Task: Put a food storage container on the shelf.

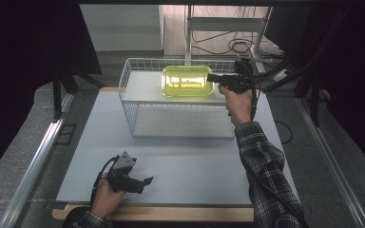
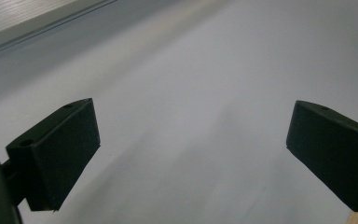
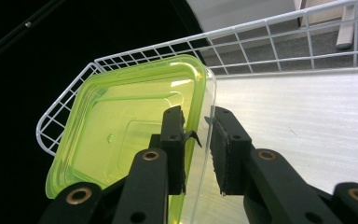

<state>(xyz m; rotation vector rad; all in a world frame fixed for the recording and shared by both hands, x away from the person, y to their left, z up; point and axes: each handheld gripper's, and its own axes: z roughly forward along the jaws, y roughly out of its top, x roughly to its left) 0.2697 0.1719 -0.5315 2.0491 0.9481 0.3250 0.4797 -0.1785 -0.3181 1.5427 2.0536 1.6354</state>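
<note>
Right gripper (image 3: 198, 154) is pinching the right-hand rim of the yellow-green plastic container (image 1: 186, 81), which is sitting inside the wire basket (image 1: 128, 111), long axis crosswise. Left gripper (image 1: 140, 183) is idling wide open, empty, well apart.

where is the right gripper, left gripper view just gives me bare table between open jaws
Observer: The right gripper is at the right end of the translucent yellow-green rectangular plastic container, on the upper shelf of the white wire rack.
Operator: has it got hold of it
Observer: Its jaws straddle the container's edge with a narrow gap; I cannot tell if they pinch it.
Operator: and how far off is my left one
Observer: The left gripper sits low by the near edge of the grey table, well short of the rack.
</note>
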